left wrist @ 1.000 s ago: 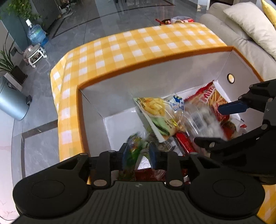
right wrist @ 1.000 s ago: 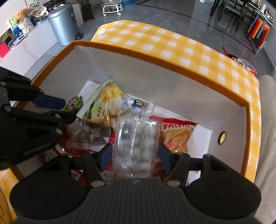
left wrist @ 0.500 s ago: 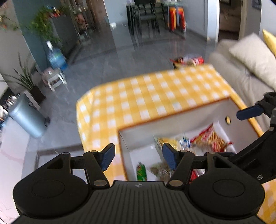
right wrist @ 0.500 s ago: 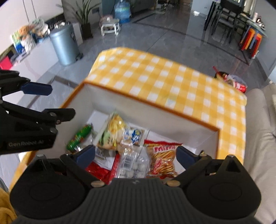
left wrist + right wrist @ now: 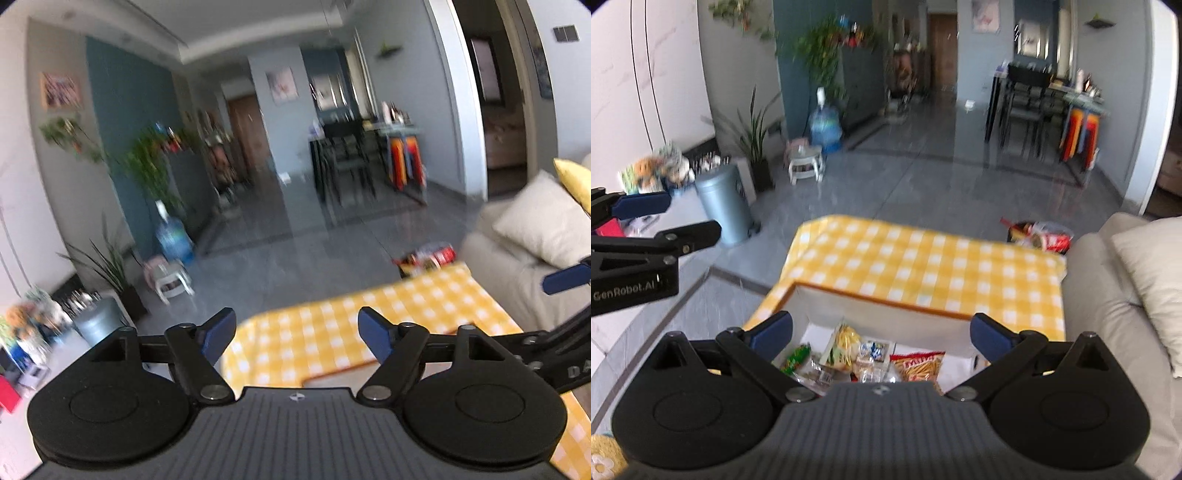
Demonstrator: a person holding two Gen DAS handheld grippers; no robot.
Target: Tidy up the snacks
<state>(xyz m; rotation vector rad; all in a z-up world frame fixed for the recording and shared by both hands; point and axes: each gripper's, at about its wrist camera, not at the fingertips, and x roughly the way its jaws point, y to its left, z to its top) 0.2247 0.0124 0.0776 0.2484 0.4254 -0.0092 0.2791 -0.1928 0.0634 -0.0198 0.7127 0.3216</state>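
Grippers hang above the snack box (image 5: 886, 308), the left gripper (image 5: 297, 334) opening, empty, the right gripper (image 5: 881, 332) spread wide, empty.

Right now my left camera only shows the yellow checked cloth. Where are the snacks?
Observer: The right camera shows the snacks piled in a white box with an orange rim.
Operator: Is anything stuck in the right fingers?
Observer: No. The right fingers are wide apart above the box, with nothing between them.
Operator: Which snack is on the far right?
Observer: A red bag printed with yellow sticks lies at the right end of the pile, and a green packet lies at the left end.
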